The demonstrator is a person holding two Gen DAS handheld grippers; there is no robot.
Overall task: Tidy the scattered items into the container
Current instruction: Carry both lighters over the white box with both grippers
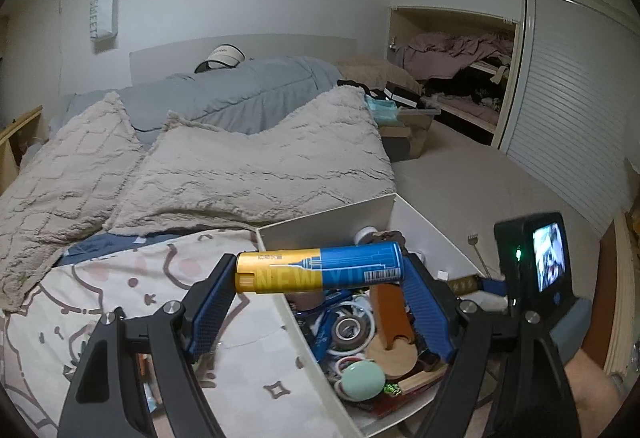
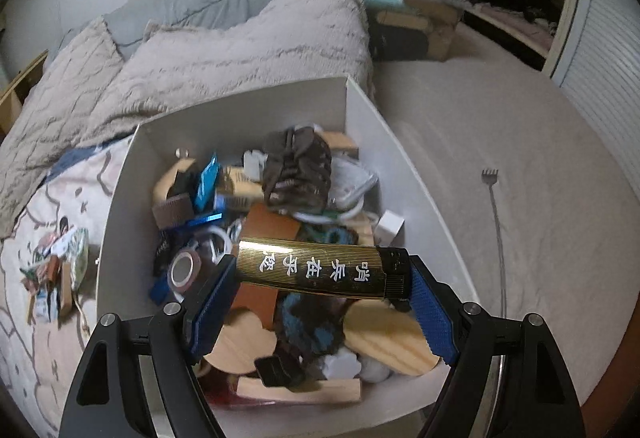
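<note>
My left gripper (image 1: 320,272) is shut on a blue and gold cylinder (image 1: 320,270), held crosswise by its two ends above the near left rim of the white box (image 1: 320,216). My right gripper (image 2: 322,274) is shut on a gold and black ribbed cylinder (image 2: 320,270) with white characters, held lengthwise between the pads over the box's (image 2: 240,106) middle. The box is full of mixed items: tape rolls, wooden pieces, cables, a brown cloth bundle (image 2: 298,168). The right gripper's body with its small screen (image 1: 548,258) shows at the right of the left wrist view.
The box sits on a patterned sheet (image 1: 120,302) at the bed's edge. Beige blankets (image 1: 248,166) lie behind it. A small heap of packets (image 2: 56,270) lies left of the box. A back scratcher (image 2: 496,214) lies on the carpet to the right. An open closet (image 1: 460,70) stands far right.
</note>
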